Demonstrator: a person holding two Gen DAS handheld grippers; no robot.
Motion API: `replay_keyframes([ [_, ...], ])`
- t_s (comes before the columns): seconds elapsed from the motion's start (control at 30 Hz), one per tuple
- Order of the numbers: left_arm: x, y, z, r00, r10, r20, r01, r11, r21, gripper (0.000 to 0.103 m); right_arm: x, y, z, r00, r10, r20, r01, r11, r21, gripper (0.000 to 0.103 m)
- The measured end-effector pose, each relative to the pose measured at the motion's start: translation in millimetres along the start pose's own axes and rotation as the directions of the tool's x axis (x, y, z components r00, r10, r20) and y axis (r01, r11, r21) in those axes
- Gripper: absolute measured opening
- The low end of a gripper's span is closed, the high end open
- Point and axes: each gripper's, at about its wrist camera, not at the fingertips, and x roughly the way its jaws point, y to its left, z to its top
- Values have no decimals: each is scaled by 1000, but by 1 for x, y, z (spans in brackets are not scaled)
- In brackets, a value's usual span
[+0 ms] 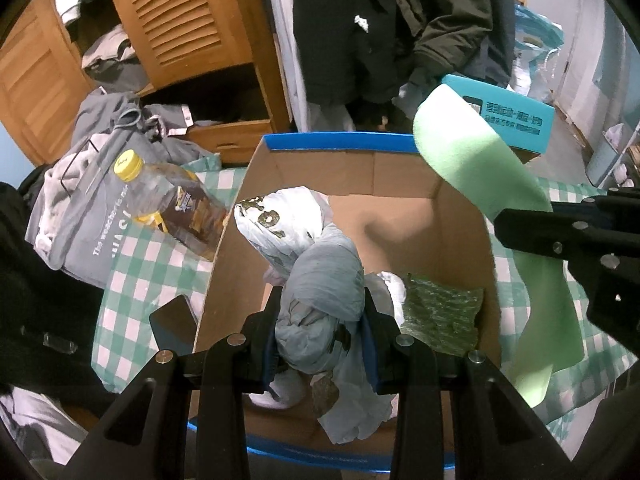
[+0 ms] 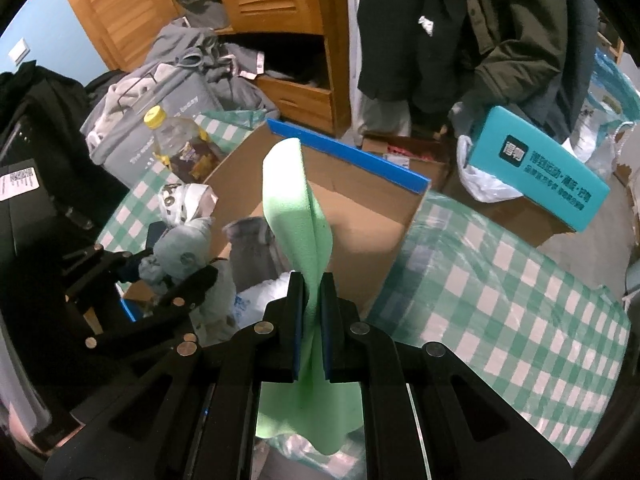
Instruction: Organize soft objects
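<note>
My left gripper (image 1: 320,300) is shut on a bundle of grey-blue cloth (image 1: 324,280) and holds it over an open cardboard box (image 1: 400,168) with a blue rim. The box holds a white printed plastic bag (image 1: 280,216) and a green patterned cloth (image 1: 440,316). My right gripper (image 2: 311,280) is shut on a light green foam sheet (image 2: 292,208) that stands up over the box's right side; the sheet also shows in the left wrist view (image 1: 480,164). The left gripper with its bundle shows in the right wrist view (image 2: 180,256).
The box sits on a green-and-white checked cover (image 2: 500,280). A yellow-capped bottle (image 1: 172,204) leans by its left wall, next to a grey bag (image 1: 80,216). A dark phone (image 1: 172,324) lies by the box. A teal box (image 2: 540,176), wooden wardrobe (image 1: 180,20) and hanging dark coats (image 1: 380,20) stand behind.
</note>
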Motion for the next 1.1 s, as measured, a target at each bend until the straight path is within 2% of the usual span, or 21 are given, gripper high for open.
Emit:
replay_keyframes([
  [0.27,9,7,0,1000,17,-23,-18,999,-33,36,17,5,6,999,44,-24,-44,999,8,7],
  [0.33,9,8,0,999,23,-26,-24,999,-35,37,19,5,8,999,47,-22,-46,999,13,12],
  [0.37,9,8,0,999,24,-27,-25,999,-36,38,19,5,8,999,43,-21,-43,999,15,17],
  [0.47,7,10,-1,999,31,-24,-32,999,-41,45,16,1,9,999,41,-5,-41,999,29,32],
  [0.53,5,10,-1,999,38,-16,-38,998,-40,58,14,0,10,999,41,1,-41,999,33,36],
  [0.63,-2,10,-1,999,48,2,-48,998,-38,65,7,-5,10,999,29,18,-30,998,48,46],
  [0.73,-10,11,-1,999,50,20,-49,998,-34,75,-1,-9,8,999,15,31,-17,998,57,47],
  [0.83,-20,11,0,998,51,41,-50,998,-31,81,-11,-12,6,999,-7,42,4,998,63,55],
  [1.0,-38,6,2,996,47,72,-46,999,-18,90,-31,-15,1,997,-40,67,35,997,72,58],
  [1.1,-47,2,3,996,40,78,-39,999,-7,91,-46,-18,-3,994,-53,91,45,996,79,60],
])
